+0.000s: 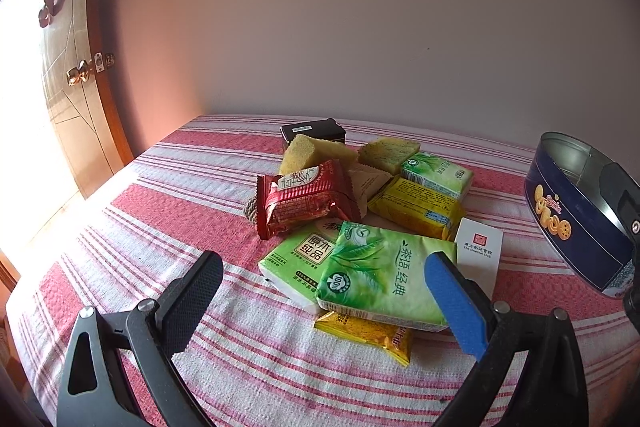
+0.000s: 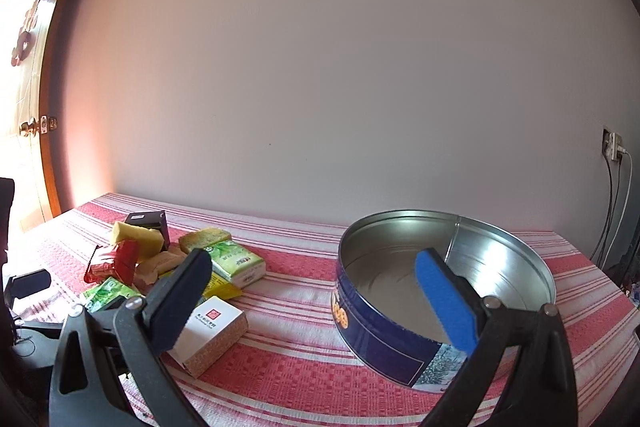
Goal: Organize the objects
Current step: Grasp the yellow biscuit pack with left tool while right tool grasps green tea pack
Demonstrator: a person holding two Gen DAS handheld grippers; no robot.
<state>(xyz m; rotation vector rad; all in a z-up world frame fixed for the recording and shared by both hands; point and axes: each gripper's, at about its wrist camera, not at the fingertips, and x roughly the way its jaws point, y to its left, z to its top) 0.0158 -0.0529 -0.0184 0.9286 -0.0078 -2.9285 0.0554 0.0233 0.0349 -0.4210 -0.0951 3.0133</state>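
A heap of small goods lies on the striped cloth: a red snack packet (image 1: 306,201), green tissue packs (image 1: 376,277), yellow packets (image 1: 416,207), yellow sponges (image 1: 316,151), a black tin (image 1: 314,131) and a white card box (image 1: 478,259). My left gripper (image 1: 324,303) hovers open just in front of the heap, nothing between its fingers. A round blue cookie tin (image 2: 384,335) stands open and empty at the right. My right gripper (image 2: 312,297) is open before it, its blue pad (image 2: 448,303) over the tin's near wall. The white box (image 2: 212,331) lies by its black finger.
The table (image 1: 160,227) with its red-and-white striped cloth stands against a plain wall. A wooden door with a brass knob (image 1: 80,73) is at the left. A wall socket with cables (image 2: 614,147) is at the far right. The other gripper's body shows at each view's edge.
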